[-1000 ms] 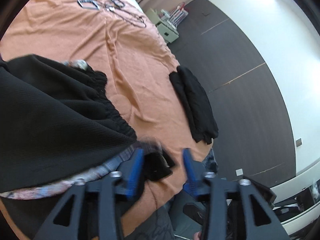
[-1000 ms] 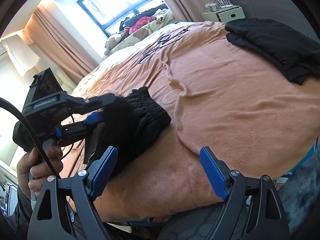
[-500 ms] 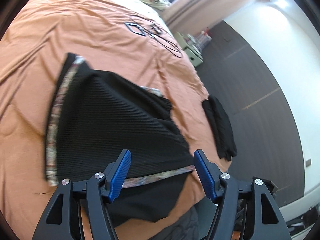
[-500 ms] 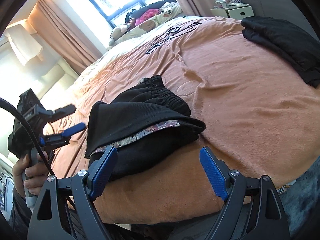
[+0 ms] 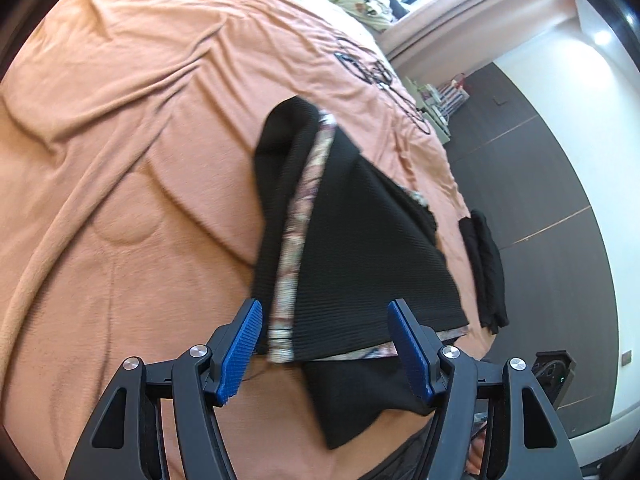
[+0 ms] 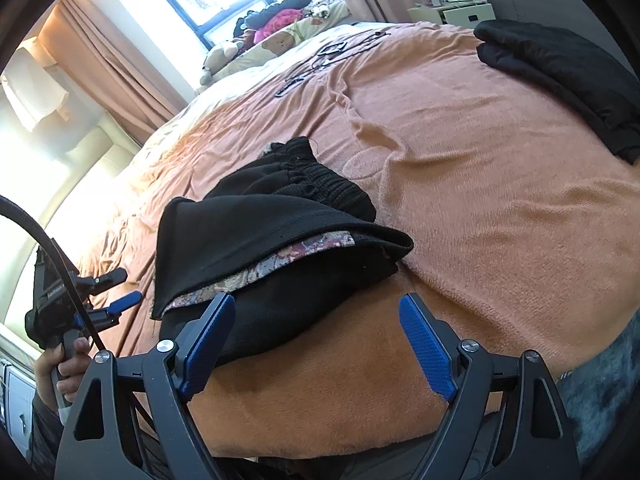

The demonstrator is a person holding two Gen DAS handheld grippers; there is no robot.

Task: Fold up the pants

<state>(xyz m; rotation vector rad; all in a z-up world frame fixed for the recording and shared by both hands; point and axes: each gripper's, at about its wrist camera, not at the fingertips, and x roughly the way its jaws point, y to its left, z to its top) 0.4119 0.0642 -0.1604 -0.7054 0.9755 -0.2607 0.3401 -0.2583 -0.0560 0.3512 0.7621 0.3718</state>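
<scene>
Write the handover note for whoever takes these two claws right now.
Left claw: open, holding nothing, poised over the near edge of the pants.
Right claw: open, holding nothing, at the near edge of the bed.
Pants: black, lying in a loose fold near that edge, patterned lining showing along the flap.
Another dark folded garment lies at the bed's far right.
Done: a rough first fold.
Left: square the edges, fold again, probably set beside the other garment.

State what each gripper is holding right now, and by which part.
Nothing is held. The left gripper has open jaws clear of the black pants, which lie folded on the orange bedspread. The right gripper is open too, its jaws empty.
</scene>
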